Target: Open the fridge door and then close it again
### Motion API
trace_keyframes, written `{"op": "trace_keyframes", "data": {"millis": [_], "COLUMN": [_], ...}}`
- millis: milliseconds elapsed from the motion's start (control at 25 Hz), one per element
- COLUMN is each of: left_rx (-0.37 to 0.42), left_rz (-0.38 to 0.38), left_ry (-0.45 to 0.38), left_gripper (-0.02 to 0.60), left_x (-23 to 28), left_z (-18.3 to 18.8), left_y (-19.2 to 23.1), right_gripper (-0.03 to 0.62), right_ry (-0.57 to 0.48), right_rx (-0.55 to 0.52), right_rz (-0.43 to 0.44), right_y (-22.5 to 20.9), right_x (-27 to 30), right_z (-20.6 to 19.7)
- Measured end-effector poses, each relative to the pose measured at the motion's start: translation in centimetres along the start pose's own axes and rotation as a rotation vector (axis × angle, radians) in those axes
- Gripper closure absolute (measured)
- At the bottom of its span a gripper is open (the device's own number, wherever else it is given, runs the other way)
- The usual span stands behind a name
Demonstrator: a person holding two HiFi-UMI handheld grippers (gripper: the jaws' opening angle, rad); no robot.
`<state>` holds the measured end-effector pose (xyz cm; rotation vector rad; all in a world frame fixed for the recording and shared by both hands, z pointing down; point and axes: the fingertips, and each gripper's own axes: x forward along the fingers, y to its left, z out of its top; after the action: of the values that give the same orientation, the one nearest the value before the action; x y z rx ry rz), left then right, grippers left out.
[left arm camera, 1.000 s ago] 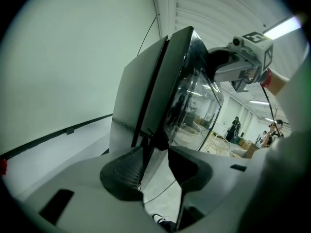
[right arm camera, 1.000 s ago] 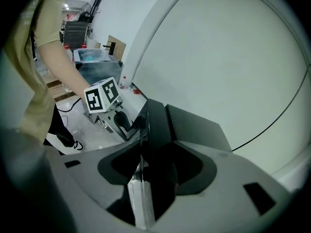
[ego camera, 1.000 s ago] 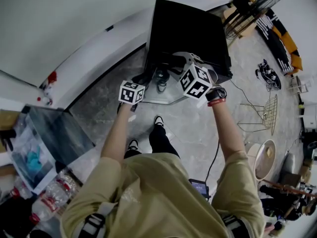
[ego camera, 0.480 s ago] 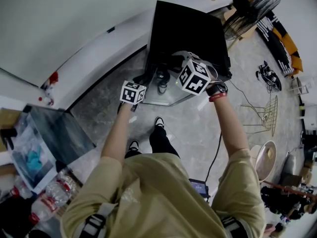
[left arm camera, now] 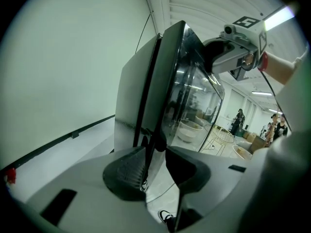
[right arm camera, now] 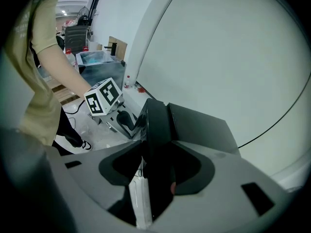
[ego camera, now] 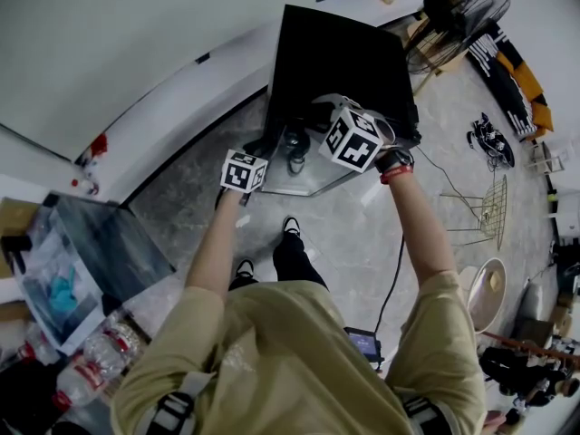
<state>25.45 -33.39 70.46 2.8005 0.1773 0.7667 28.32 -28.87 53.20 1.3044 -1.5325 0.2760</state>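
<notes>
A small black fridge (ego camera: 349,57) stands on the floor against the white wall. Its glass door (ego camera: 304,175) is swung slightly ajar toward me. The door's side edge (left arm camera: 154,106) runs between the jaws of my left gripper (ego camera: 270,148), which have just been closing and now press on it. My right gripper (ego camera: 308,118) sits higher, its jaws over the door's top edge (right arm camera: 154,125); they have narrowed a little onto it. Each gripper shows in the other's view: the right gripper (left arm camera: 210,57) at the door's top corner, the left gripper (right arm camera: 127,123) lower on the edge.
My feet (ego camera: 290,223) stand just before the door. A table (ego camera: 109,243) with a clear box and bottles is at the left. A cable (ego camera: 394,288), wire chairs (ego camera: 485,207), a fan (ego camera: 453,16) and clutter lie on the floor to the right.
The right gripper's marker cube has tipped slightly up and left. Both hands stay at the door edge, and the door has not visibly swung.
</notes>
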Motion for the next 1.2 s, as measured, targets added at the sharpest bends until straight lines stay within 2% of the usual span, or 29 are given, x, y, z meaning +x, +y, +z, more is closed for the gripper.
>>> {"op": "trace_keyframes", "data": {"millis": [320,480,680,1040,1200], "left_rx": [0.003,0.025,0.008,-0.01,-0.021], "left_rz": [0.021,-0.007,0.001,0.028,0.039], "left_ry": [0.009,0.008,-0.013,0.007,0.03], "left_gripper": [0.446,0.446,0.446,0.446,0.446], "left_x": [-0.1,-1.2,-2.2,-2.7,-3.1], "left_z": [0.0,-0.9,-2.1,-2.3,-2.9], "left_y": [-0.1,-1.0,-2.0,-2.5,-3.1], "right_gripper": [0.388,0.388,0.387,0.384,0.384], "right_ry": [0.014,0.018,0.017,0.017,0.033], "right_rx": [0.0,-0.036,-0.065,-0.067,-0.085], "right_rz": [0.003,0.036,0.035,0.036,0.065], "right_y": [0.0,1.4,2.7,3.2,4.0], "right_x": [-0.1,-0.7,-1.2,-1.5,-1.9], "right_z": [0.0,0.3,0.5,0.6,0.5]}}
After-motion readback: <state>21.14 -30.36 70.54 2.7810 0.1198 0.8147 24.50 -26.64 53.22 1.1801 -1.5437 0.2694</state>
